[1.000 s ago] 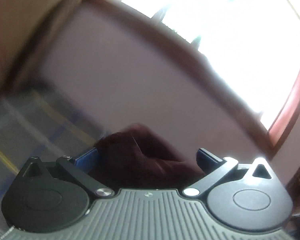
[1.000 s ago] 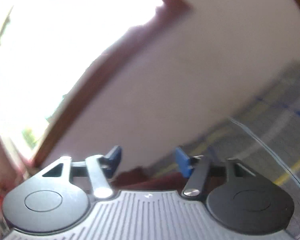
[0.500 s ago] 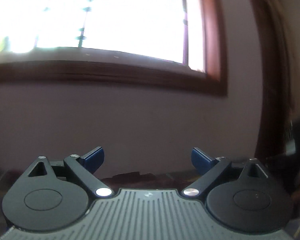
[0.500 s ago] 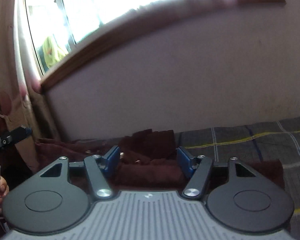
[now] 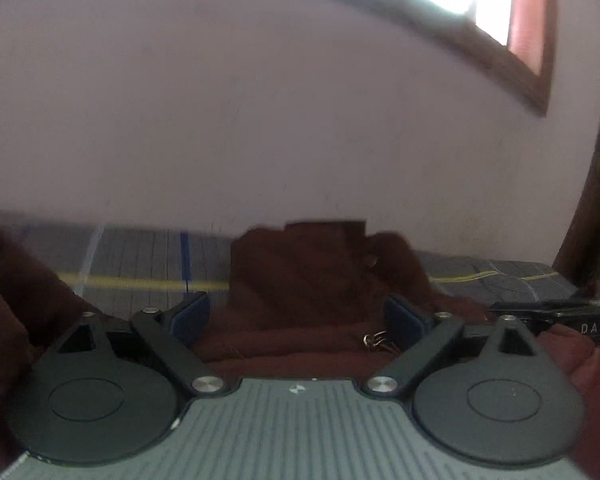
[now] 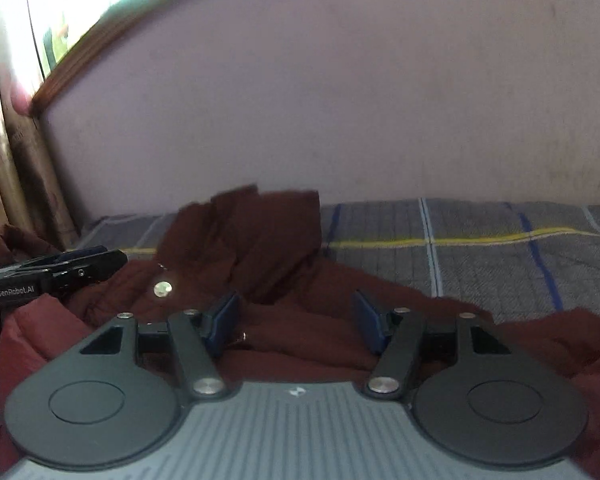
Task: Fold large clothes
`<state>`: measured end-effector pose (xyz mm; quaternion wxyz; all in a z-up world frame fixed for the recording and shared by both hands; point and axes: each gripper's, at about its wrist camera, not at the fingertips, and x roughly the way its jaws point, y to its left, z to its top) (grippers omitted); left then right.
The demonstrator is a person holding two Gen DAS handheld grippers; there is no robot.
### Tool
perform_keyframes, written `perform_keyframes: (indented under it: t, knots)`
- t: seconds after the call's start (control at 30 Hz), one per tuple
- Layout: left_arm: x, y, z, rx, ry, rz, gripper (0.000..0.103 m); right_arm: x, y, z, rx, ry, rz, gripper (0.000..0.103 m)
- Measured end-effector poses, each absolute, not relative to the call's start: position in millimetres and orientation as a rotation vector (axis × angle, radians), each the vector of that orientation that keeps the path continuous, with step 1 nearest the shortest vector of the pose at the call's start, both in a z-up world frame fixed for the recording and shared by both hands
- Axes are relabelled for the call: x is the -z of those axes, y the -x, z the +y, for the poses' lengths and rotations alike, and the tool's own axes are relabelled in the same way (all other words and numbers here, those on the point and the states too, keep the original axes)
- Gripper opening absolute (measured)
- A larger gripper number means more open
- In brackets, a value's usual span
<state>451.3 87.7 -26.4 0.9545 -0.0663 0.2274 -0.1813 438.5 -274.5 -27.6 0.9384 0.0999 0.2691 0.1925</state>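
Both views have swung down from the window; left wrist: left gripper (image 5: 298,314) jaws spread wide, gripping nothing, over maroon garment (image 5: 308,276) heaped on checked bed (image 5: 140,256); right wrist: right gripper (image 6: 296,322) half-open, pads clear of garment.

The left gripper (image 5: 298,316) points slightly downward, its blue pads (image 5: 190,314) spread wide with nothing pinched between them. The right gripper (image 6: 296,322) tilts down likewise beside it, its pads (image 6: 366,326) apart at a narrower gap, pressing on nothing.
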Motion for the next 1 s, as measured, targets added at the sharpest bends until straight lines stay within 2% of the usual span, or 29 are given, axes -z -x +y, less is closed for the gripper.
perform_keyframes:
  t: [0.43, 0.5, 0.53, 0.57, 0.67, 0.8, 0.87, 0.93, 0.97, 1.0]
  knots:
    - [51.0, -488.2, 120.8, 0.423, 0.332, 0.584, 0.094, 67.0, -464.1, -277.4, -0.409, -0.258, 0.625, 0.066]
    - [49.1, -480.2, 130.4, 0.41, 0.376, 0.555, 0.084, 67.8, -467.0, -281.5, -0.425, -0.289, 0.64, 0.066]
    - [50.1, -476.3, 138.5, 0.38, 0.415, 0.529, 0.072, 68.1, -467.3, -285.7, -0.437, -0.315, 0.643, 0.066]
    - [50.9, -473.9, 145.0, 0.366, 0.449, 0.513, 0.065, 68.9, -468.2, -290.4, -0.451, -0.346, 0.645, 0.066]
    - [47.5, -471.4, 146.9, 0.29, 0.428, 0.509, 0.054, 72.9, -471.8, -307.8, -0.504, -0.469, 0.654, 0.066]
    - [30.3, -469.2, 136.9, 0.143, 0.238, 0.499, 0.055, 75.8, -479.7, -324.9, -0.556, -0.594, 0.687, 0.066]
    - [23.1, -470.8, 137.8, 0.091, 0.162, 0.495, 0.069, 69.2, -479.4, -326.4, -0.545, -0.578, 0.708, 0.067]
    - [15.7, -471.4, 142.1, 0.081, 0.137, 0.489, 0.078, 59.5, -477.5, -328.6, -0.52, -0.563, 0.713, 0.081]
    - [12.6, -471.0, 143.8, 0.085, 0.137, 0.485, 0.081, 53.6, -476.2, -331.1, -0.508, -0.573, 0.705, 0.087]
    - [7.8, -470.7, 144.2, 0.089, 0.133, 0.48, 0.083, 46.3, -473.5, -334.0, -0.498, -0.592, 0.683, 0.096]
